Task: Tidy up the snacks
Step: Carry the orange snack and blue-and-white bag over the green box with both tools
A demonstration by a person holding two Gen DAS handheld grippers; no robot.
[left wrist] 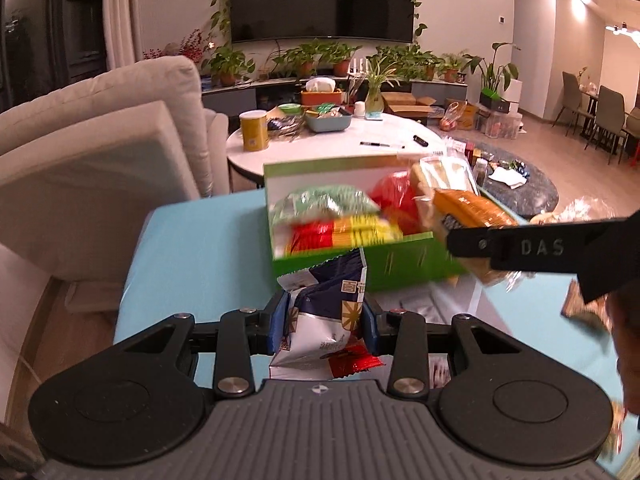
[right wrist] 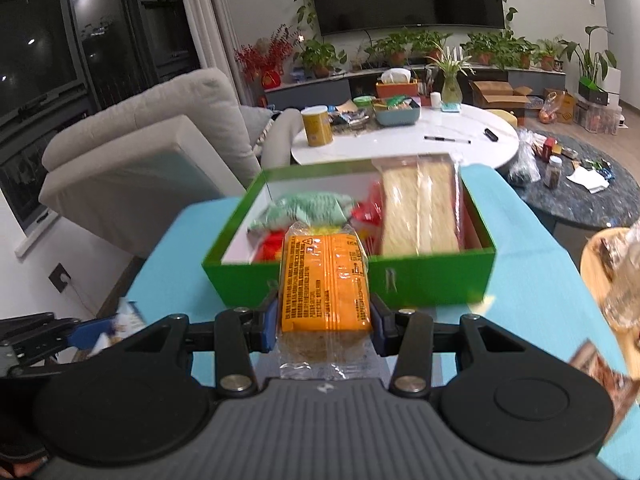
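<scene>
While the left claw [left wrist: 325, 322] is clamped on a crumpled navy-and-white snack bag [left wrist: 320, 320], the right claw [right wrist: 325, 320] is clamped on an orange-labelled cracker pack [right wrist: 325, 286]. Just ahead of both claws, a green box [right wrist: 432, 276] sits on the blue tabletop [right wrist: 520, 232], holding a mint-green packet [right wrist: 308, 208], red packets and a wrapped sandwich [right wrist: 420, 208]

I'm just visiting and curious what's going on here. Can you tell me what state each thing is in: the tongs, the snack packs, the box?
Left tongs: shut on the blue-and-white snack bag, held short of the box.
Right tongs: shut on the orange-wrapped packet, at the box's near wall.
Green box: open, lidless, partly filled.
Wrapped bread: lying inside the box, right side.
Green pouch: inside, left side.
</scene>
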